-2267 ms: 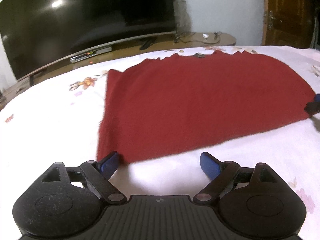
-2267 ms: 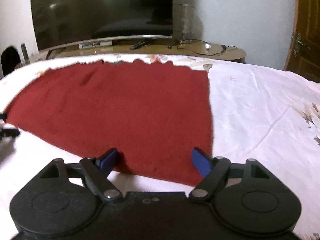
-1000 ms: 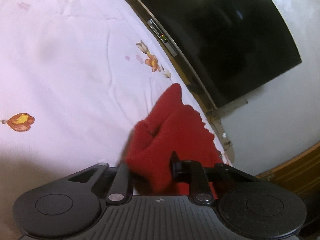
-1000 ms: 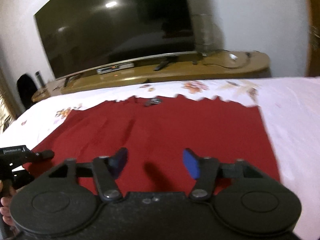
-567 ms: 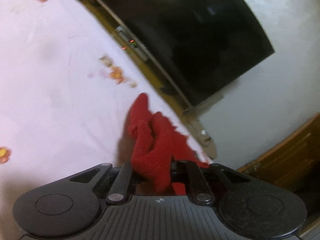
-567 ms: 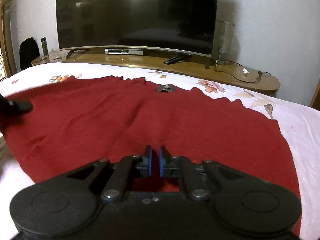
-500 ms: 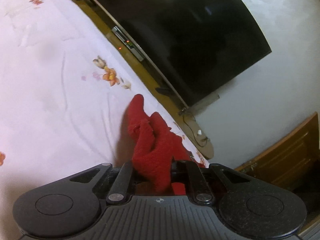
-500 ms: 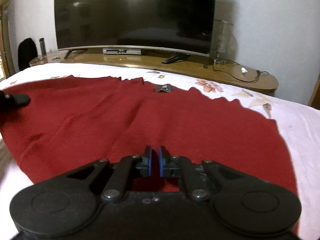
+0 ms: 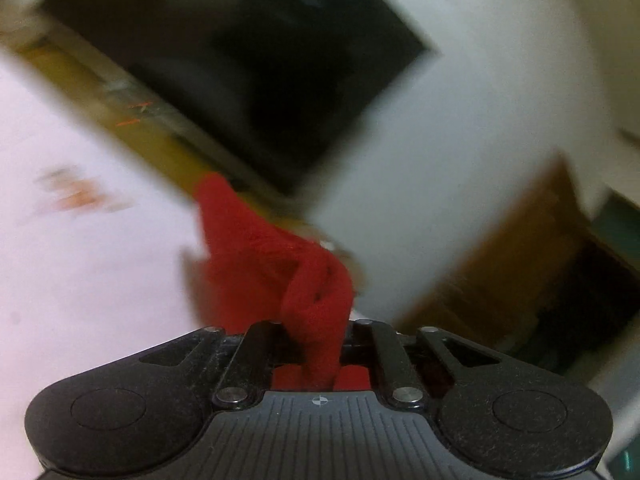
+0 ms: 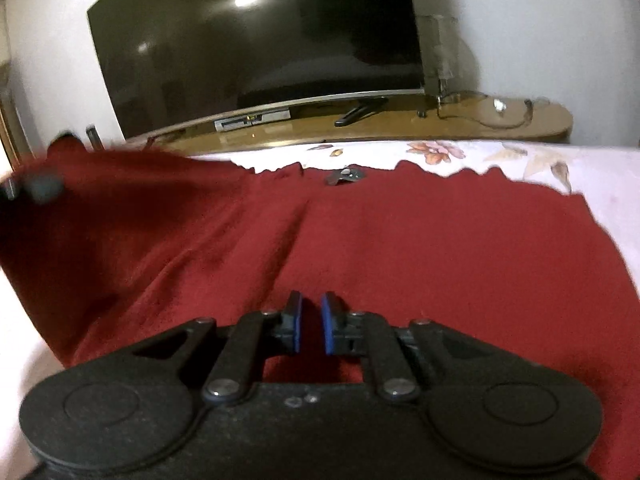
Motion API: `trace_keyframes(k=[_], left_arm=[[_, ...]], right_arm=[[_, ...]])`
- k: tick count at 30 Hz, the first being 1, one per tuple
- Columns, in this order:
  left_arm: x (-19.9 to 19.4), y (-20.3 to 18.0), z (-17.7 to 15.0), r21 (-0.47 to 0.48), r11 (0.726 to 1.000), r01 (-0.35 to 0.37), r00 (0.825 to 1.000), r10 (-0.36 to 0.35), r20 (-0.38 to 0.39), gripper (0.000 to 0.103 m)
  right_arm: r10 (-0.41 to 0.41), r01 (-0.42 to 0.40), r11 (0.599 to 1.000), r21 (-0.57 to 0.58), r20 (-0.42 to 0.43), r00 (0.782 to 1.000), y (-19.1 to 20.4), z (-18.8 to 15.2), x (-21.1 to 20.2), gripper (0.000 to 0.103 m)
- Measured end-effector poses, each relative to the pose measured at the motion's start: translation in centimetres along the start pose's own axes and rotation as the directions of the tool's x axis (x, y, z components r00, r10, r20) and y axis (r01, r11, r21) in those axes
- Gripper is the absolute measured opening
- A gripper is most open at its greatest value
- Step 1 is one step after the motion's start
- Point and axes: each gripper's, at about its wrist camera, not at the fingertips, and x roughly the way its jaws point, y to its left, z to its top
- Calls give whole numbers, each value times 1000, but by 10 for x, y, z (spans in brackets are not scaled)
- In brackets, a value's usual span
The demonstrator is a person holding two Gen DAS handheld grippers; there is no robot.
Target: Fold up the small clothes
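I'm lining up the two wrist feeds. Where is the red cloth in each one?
Left wrist: red cloth, lower centre, bunched and rising out of the left gripper, which is clamped on it.
Right wrist: spread across the middle of the frame, left side lifted.
Shared landmark: the black TV.

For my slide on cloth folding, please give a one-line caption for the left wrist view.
Left tongs shut on a bunched fold of the red cloth, lifted above the floral bedsheet; background motion-blurred.
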Motion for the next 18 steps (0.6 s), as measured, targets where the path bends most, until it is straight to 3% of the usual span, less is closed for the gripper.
trace_keyframes(k=[3, 5, 6, 7, 9, 10, 11, 13, 14, 15, 16, 17, 18], left_arm=[[40, -58, -3, 118, 979, 165, 980, -150, -127, 10], [70, -85, -19, 151, 956, 253, 944, -210, -255, 10], [89, -96, -32, 165, 943, 289, 917, -223, -331, 10], [106, -102, -46, 170, 936, 309, 893, -224, -391, 10], [134, -106, -72, 165, 931, 327, 857, -219, -466, 10], [145, -105, -79, 157, 937, 314, 846, -201, -493, 10], [152, -107, -85, 162, 946, 282, 836, -159, -525, 10], [145, -109, -88, 181, 942, 283, 847, -157, -508, 14], [140, -111, -86, 180, 943, 280, 848, -155, -506, 25], [132, -112, -81, 176, 942, 287, 851, -167, -497, 36], [123, -113, -74, 180, 939, 292, 868, -182, -462, 65], [113, -112, -67, 187, 939, 288, 887, -188, -423, 84], [99, -111, -59, 186, 939, 288, 900, -199, -387, 85]], right_arm=[[48, -47, 993, 109, -1, 999, -17, -2, -4, 9], [93, -91, 972, 219, -2, 996, -35, -3, -8, 7], [125, -121, 946, 299, 8, 992, -49, -5, -12, 7], [171, -167, 902, 399, 27, 985, -68, -9, -16, 7], [290, -284, 717, 637, 97, 952, -118, -29, -26, 3], [288, -287, 629, 722, 126, 949, -141, -43, -37, 0], [279, -306, 578, 757, 170, 945, -158, -57, -55, 2], [231, -357, 487, 797, 276, 933, -184, -85, -96, 8], [226, -373, 443, 815, 301, 927, -195, -95, -108, 15], [204, -374, 421, 827, 315, 927, -204, -102, -124, 46], [160, -362, 434, 825, 325, 932, -210, -104, -140, 50], [139, -374, 445, 814, 349, 927, -213, -105, -152, 65], [111, -360, 455, 814, 350, 930, -215, -103, -162, 78]])
